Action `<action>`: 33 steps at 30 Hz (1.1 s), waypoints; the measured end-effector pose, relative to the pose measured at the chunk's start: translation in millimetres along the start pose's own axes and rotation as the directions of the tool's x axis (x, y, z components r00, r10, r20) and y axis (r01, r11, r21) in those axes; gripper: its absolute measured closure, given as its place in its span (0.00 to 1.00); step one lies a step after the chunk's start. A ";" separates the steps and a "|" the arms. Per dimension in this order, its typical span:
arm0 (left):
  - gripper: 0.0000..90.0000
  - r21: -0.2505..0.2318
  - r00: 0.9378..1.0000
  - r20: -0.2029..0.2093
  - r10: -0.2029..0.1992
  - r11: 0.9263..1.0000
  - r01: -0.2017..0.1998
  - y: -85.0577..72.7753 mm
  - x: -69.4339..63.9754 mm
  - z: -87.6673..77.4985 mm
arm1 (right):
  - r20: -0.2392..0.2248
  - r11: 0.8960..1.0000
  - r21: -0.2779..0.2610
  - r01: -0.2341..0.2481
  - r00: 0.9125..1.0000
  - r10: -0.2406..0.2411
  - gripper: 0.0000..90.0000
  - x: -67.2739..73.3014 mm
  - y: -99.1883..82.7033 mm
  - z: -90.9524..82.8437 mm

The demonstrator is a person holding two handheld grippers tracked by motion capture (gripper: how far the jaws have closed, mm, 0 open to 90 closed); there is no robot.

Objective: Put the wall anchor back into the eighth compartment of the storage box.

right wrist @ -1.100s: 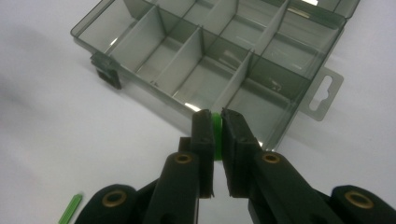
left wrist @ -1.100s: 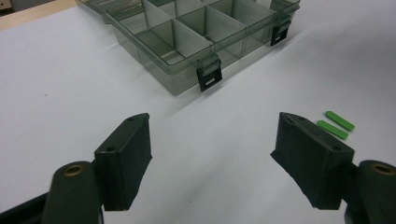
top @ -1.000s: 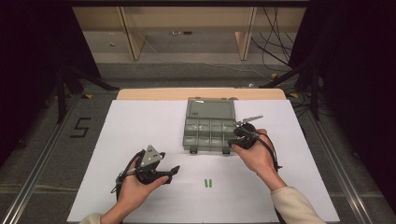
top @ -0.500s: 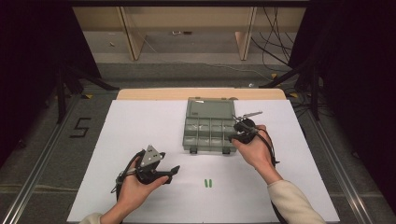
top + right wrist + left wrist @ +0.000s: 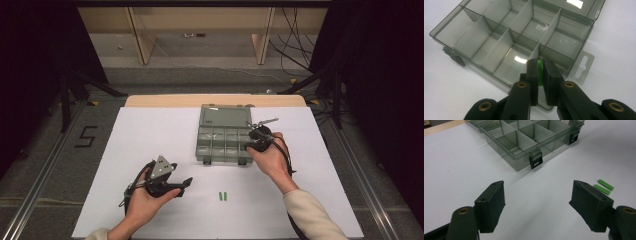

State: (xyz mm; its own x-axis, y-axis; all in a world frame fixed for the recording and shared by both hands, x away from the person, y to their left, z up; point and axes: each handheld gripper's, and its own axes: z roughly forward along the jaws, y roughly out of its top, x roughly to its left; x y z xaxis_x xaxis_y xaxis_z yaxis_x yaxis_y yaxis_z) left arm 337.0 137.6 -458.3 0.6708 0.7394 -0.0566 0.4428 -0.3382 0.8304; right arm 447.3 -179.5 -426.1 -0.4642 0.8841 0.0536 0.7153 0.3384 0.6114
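From above, I see my right gripper (image 5: 255, 137) hanging over the near right corner of the open box (image 5: 223, 134), a smoky see-through plastic case with its lid folded back, lying on the white sheet that covers the table (image 5: 150, 135). My left gripper (image 5: 172, 184) rests low on the sheet, well apart from the box, and two green sticks (image 5: 223, 196) lie side by side on the paper just beside it. Through my left gripper's camera, the jaws stand wide and hold nothing; the matt black pads are blocky, the box's black latches (image 5: 535, 161) face me, and the two flat, narrow green sticks (image 5: 604, 187) lie to the right of the right pad. Through my right gripper's camera, the jaws are clamped on a third green stick (image 5: 539, 67), held upright between the pads above the thin divider walls (image 5: 509, 37) of the glossy tray. I judge I am at the dropping step: next I must lower the stick into one compartment, clear of the divider, and then let the jaws part.
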 end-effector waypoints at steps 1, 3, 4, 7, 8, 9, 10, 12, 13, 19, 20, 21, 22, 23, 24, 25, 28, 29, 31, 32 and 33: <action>0.30 -0.002 1.000 -0.007 0.000 1.000 0.000 -0.1 -0.4 0.0 | -0.006 1.000 0.013 -0.002 1.000 0.002 0.94 -0.5 0.5 -0.3; 0.30 0.000 1.000 -0.006 -0.001 1.000 0.001 -0.2 -0.5 0.1 | -0.001 1.000 0.013 0.004 1.000 -0.004 0.94 -1.7 0.6 0.6; 0.30 -0.001 1.000 -0.005 -0.001 1.000 0.001 -0.3 -0.5 0.2 | 0.004 1.000 0.006 -0.003 1.000 0.003 0.94 -1.9 0.4 1.5; 0.30 -0.001 1.000 -0.005 -0.001 1.000 0.001 -0.1 -0.5 0.2 | 0.002 1.000 0.014 0.002 1.000 -0.002 0.93 -3.2 -0.2 3.9; 0.30 -0.001 1.000 -0.006 -0.001 1.000 0.001 -0.1 -0.5 0.2 | 0.004 1.000 0.017 0.000 1.000 0.000 0.93 -3.1 -0.5 4.5; 0.30 -0.001 1.000 -0.006 -0.001 1.000 0.001 -0.2 -0.4 0.2 | 0.004 1.000 0.018 0.000 1.000 0.000 0.93 -3.1 -0.8 5.3; 0.30 0.000 1.000 -0.006 0.000 1.000 0.000 -0.2 -0.4 0.2 | 0.005 1.000 0.024 0.000 1.000 0.000 0.93 -2.9 -1.0 6.1; 0.30 -0.004 1.000 -0.004 -0.004 1.000 0.004 -0.3 -0.8 0.7 | 0.006 1.000 0.026 -0.004 1.000 0.004 0.93 -2.6 -1.5 6.8; 0.30 -0.004 1.000 -0.004 -0.004 1.000 0.004 -0.3 -0.8 0.7 | 0.004 1.000 0.026 0.005 1.000 -0.005 0.93 -3.0 -1.8 7.6; 0.30 -0.004 1.000 -0.004 -0.005 1.000 0.005 -0.3 -0.8 0.7 | 0.005 0.999 0.045 0.002 1.000 -0.002 0.93 -2.9 -3.1 8.5; 0.30 -0.004 1.000 -0.004 -0.004 1.000 0.004 -0.4 -0.8 0.6 | 0.006 0.999 0.030 0.011 1.000 -0.011 0.92 -3.9 -3.1 9.7; 0.30 -0.004 1.000 -0.005 -0.005 1.000 0.005 -0.4 -0.9 0.7 | 0.009 1.000 0.027 0.007 1.000 -0.007 0.92 -3.7 -3.1 9.8; 0.30 -0.003 1.000 -0.006 -0.005 1.000 0.005 -0.4 -0.9 0.8 | 0.010 1.000 0.029 0.009 1.000 -0.009 0.91 -3.8 -3.1 9.9; 0.30 0.005 1.000 -0.007 0.002 1.000 -0.002 -0.3 -0.3 0.3 | 0.011 1.000 0.029 0.008 1.000 -0.008 0.90 -3.9 -3.2 9.9; 0.30 0.002 1.000 -0.005 0.002 1.000 -0.002 -0.4 -0.3 0.5 | 0.009 1.000 0.030 0.007 1.000 -0.007 0.89 -3.9 -3.2 9.9; 0.30 0.005 1.000 -0.007 0.002 1.000 -0.002 -0.2 -0.3 0.3 | 0.009 1.000 0.029 0.007 1.000 -0.007 0.88 -4.0 -3.3 10.0; 0.30 0.013 1.000 -0.006 0.030 0.999 -0.030 0.2 1.7 -0.9 | 0.008 1.000 0.028 0.004 1.000 -0.005 0.85 -3.9 -3.1 8.6; 0.30 0.014 1.000 -0.007 0.030 0.999 -0.030 0.2 1.7 -0.9 | 0.003 1.000 0.028 0.009 1.000 -0.009 0.83 -4.1 -3.0 7.5; 0.30 0.005 1.000 -0.007 0.021 1.000 -0.021 -0.1 1.0 -0.2 | 0.001 1.000 0.019 0.006 1.000 -0.006 0.80 -3.7 -2.4 5.6; 0.30 0.002 1.000 -0.006 0.017 1.000 -0.017 -0.2 0.6 0.0 | -0.004 1.000 0.020 -0.002 1.000 0.002 0.78 -3.0 -2.1 4.0; 0.30 -0.003 1.000 -0.005 -0.008 1.000 0.008 -0.7 -0.9 0.6 | -0.006 1.000 0.017 0.001 1.000 -0.001 0.76 -2.9 -2.2 2.4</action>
State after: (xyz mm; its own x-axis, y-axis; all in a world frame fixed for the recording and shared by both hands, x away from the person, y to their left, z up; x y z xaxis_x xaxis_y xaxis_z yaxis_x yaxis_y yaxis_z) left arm 336.4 136.8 -459.2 0.6646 0.7447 -0.0605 0.4460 -0.3304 0.8318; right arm 448.3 -182.1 -429.5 -0.4681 0.8818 0.0583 0.7239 0.3447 0.5977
